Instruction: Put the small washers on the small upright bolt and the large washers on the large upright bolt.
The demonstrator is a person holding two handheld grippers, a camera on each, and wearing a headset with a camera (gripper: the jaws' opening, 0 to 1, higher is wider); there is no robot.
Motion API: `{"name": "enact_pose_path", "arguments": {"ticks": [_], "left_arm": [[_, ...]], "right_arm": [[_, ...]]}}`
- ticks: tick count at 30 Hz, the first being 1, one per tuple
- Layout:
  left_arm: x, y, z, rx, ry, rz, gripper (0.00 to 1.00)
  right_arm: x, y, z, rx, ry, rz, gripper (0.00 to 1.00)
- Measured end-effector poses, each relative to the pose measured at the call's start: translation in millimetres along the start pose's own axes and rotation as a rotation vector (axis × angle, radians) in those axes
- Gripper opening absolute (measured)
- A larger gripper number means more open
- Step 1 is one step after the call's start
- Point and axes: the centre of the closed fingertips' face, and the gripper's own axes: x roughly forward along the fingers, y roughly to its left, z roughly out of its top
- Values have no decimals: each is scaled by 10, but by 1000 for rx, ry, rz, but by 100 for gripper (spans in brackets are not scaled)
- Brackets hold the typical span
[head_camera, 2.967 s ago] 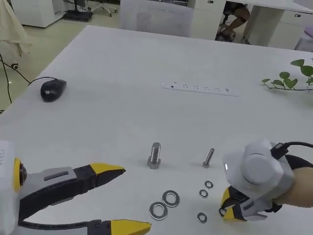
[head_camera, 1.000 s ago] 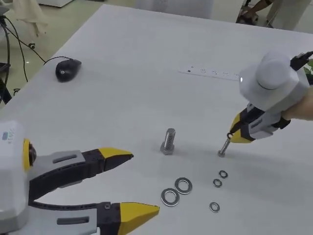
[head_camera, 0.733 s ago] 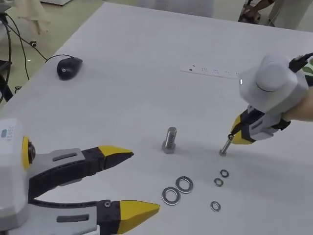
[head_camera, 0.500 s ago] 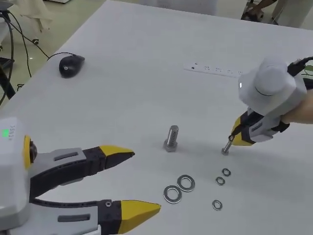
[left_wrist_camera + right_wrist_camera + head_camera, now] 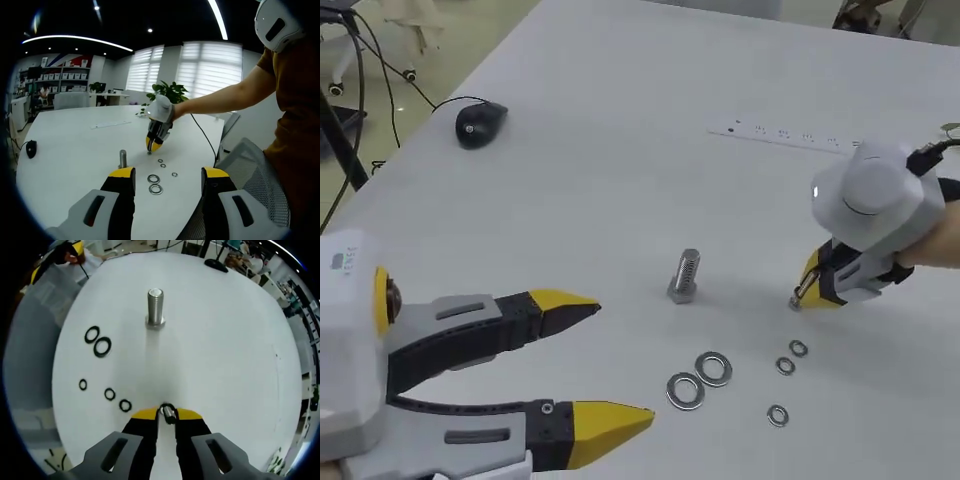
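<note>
Right hand-held gripper (image 5: 807,290) is pressing down right at the small bolt (image 5: 796,302), clearly lower than half a second ago, when it was hanging at the bolt's tip. Its jaws are sitting nearly together, pinching what looks like a small washer (image 5: 168,413), so I'm guessing that one is going down the shank and the first washer is nearly done. Three loose small washers (image 5: 785,366) are lying just left of its jaws. The large bolt (image 5: 685,277) is standing straight ahead of them, with two large washers (image 5: 713,368) ahead-left. Left hand-held gripper (image 5: 625,362) is hovering wide apart, holding nothing. The counter (image 5: 620,150) is looking plain white, carrying a mouse (image 5: 480,123) and a power strip (image 5: 785,137) beyond both grippers. The office has blinds (image 5: 210,70) and a plant (image 5: 170,92).
</note>
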Motion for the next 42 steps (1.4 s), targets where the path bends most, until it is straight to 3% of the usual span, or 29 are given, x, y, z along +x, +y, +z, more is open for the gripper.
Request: {"name": "enact_pose_path", "arguments": {"ticks": [10, 21, 26, 42], "left_arm": [[-19, 17, -1, -3, 4, 11, 52], [-16, -32, 49, 19, 3, 3, 52], [-46, -40, 78, 26, -7, 11, 52], [-135, -218, 138, 75, -7, -8, 52]], "right_arm": [[37, 27, -34, 1, -8, -1, 14], [-153, 62, -91, 27, -26, -34, 15], [-205, 146, -169, 41, -24, -39, 15], [-311, 538, -254, 44, -29, -45, 14]]}}
